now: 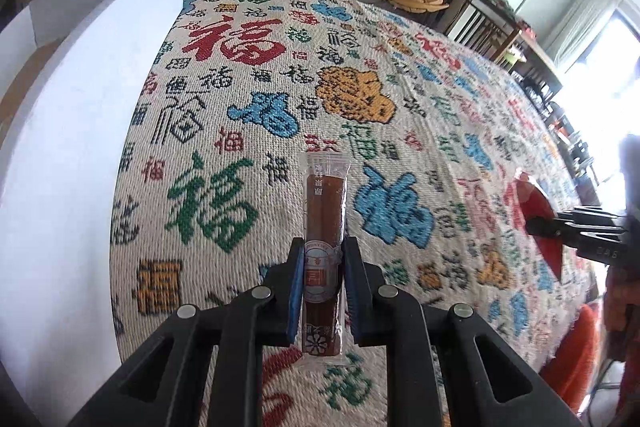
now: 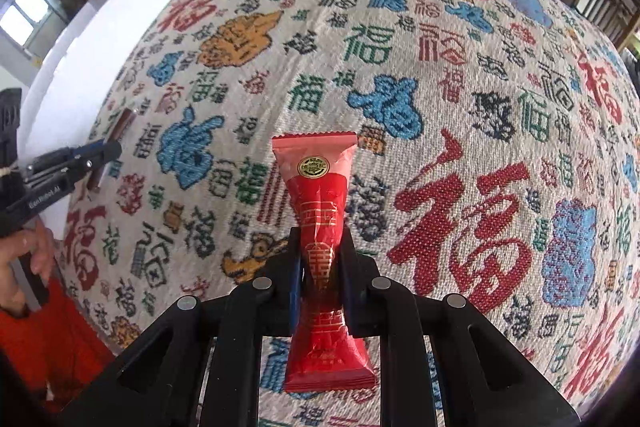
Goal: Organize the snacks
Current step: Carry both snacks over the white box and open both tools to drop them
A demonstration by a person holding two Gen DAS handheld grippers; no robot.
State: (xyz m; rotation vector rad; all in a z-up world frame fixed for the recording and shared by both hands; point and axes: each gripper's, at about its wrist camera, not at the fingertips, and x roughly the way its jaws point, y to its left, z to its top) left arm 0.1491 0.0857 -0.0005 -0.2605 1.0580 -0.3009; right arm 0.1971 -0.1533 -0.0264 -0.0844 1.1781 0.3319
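My left gripper (image 1: 322, 251) is shut on a long brown snack stick in a clear wrapper (image 1: 325, 203), held above the patterned cloth. My right gripper (image 2: 320, 243) is shut on a red snack packet (image 2: 320, 195) pinched at its middle, also above the cloth. The right gripper and its red packet (image 1: 538, 205) show at the right edge of the left wrist view. The left gripper (image 2: 102, 155) with the brown stick (image 2: 120, 127) shows at the left of the right wrist view, close to the white box.
A white box (image 1: 80, 131) stands along the left side of the table; it also shows in the right wrist view (image 2: 100, 39). A cloth with coloured characters (image 1: 360, 67) covers the table. Chairs and shelves stand beyond the far edge.
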